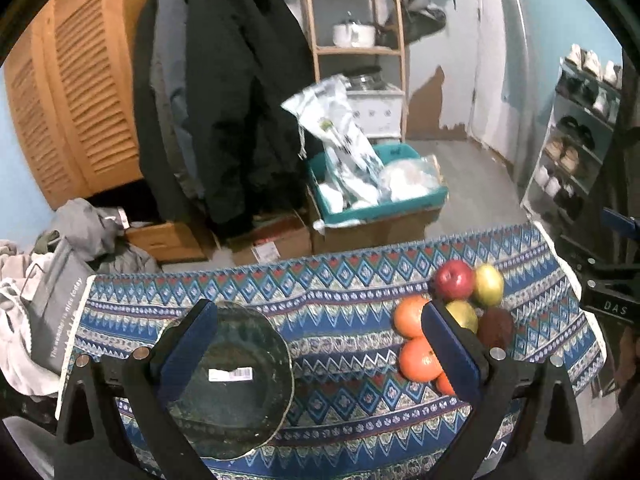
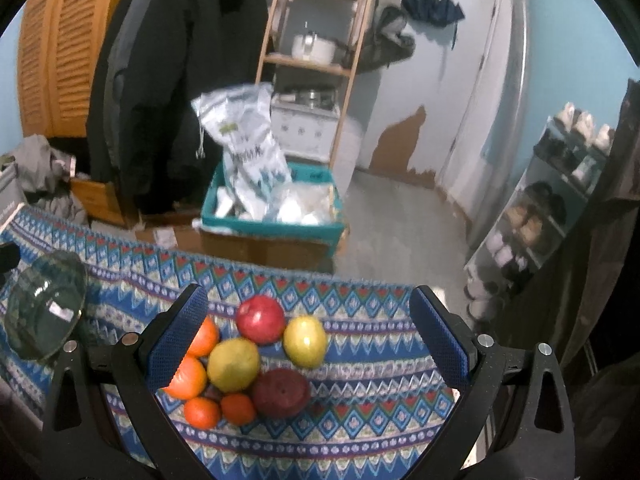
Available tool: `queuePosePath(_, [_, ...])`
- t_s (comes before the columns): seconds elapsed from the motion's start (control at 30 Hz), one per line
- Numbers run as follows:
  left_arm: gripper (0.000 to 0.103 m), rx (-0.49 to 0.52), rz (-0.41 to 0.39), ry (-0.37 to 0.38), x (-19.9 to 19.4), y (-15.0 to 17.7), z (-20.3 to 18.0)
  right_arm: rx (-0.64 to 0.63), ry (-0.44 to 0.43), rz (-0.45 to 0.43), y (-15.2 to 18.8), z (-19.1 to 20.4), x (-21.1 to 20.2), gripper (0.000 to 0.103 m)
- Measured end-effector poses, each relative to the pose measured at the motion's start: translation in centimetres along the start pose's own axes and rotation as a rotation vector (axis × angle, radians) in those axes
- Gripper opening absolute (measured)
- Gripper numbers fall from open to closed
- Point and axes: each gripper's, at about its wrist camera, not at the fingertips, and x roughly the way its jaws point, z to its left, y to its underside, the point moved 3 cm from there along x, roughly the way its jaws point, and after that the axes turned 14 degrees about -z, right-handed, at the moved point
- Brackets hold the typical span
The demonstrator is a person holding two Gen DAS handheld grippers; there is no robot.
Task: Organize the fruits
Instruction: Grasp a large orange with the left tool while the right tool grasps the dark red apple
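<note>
While both hand-held grippers (image 1: 320, 344) (image 2: 308, 332) gape empty, fruits (image 2: 240, 364) cluster near the tablecloth's (image 2: 360, 420) far edge.

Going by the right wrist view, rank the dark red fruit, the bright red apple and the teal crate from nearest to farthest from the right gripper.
1. Dark red fruit, low between the open fingers.
2. Bright red apple, behind it on the tablecloth.
3. Teal crate, on the floor beyond the table.
</note>
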Motion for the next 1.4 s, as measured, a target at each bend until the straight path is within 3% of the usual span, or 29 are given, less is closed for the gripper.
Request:
queuePosePath(0.47, [0.102,0.043,0.173,0.05,5.7,4.5,-3.6,0.051,-0.053,0.266,7.5,-1.1,5.7,0.099])
queuePosePath(0.73, [0.102,0.054,0.23,0.043,8.8,6.7,-5.1,0.089,-0.078,0.387,11.3,-1.3,8.3,0.099])
queuePosePath(0.9, [0.102,0.055,0.247,0.02,10.5,7.9,-5.5,0.065,-0.074,0.408,12.6,-0.6,9.5,0.099])
queuePosePath(1.4, [0.102,0.026,0.323,0.051,12.9,9.8,-7.1,0.039,-0.129,0.481,15.7,1.3,12.0,0.099])
